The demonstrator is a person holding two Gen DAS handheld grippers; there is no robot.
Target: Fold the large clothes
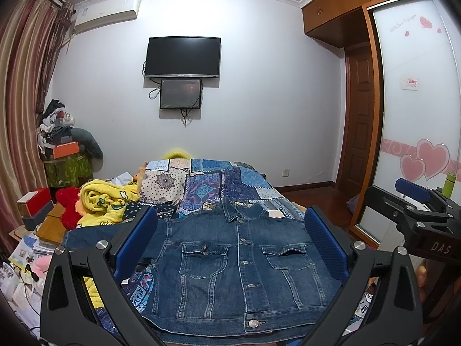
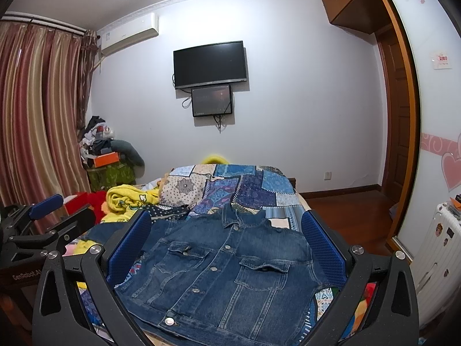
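Denim jacket (image 1: pixel 230 262) lies flat, front up and buttoned, on the patchwork quilt (image 1: pixel 219 184) of the bed, filling the lower centre of both wrist views, and it sits straight ahead of my tongs. Its long axis runs away from me: hem with the bottom button at the lower edge of the frame, collar (image 1: pixel 239 210) pointing toward the upper centre, up the bed. My left tongs (image 1: pixel 230 248) hang over it spread wide, blue pads bracketing the chest pockets, nothing between them. My right tongs (image 2: pixel 227 253) are likewise wide and empty, and in that view the jacket tilts, hem at lower left, collar upper centre. Each tool peeks into the other's frame: the right one at the right edge of the left view, the left one at the left edge of the right view. A sleeve (image 1: pixel 95 235) trails off to the left, so I judge my left hand nearer to it. Both hover above the cloth, apart from it.
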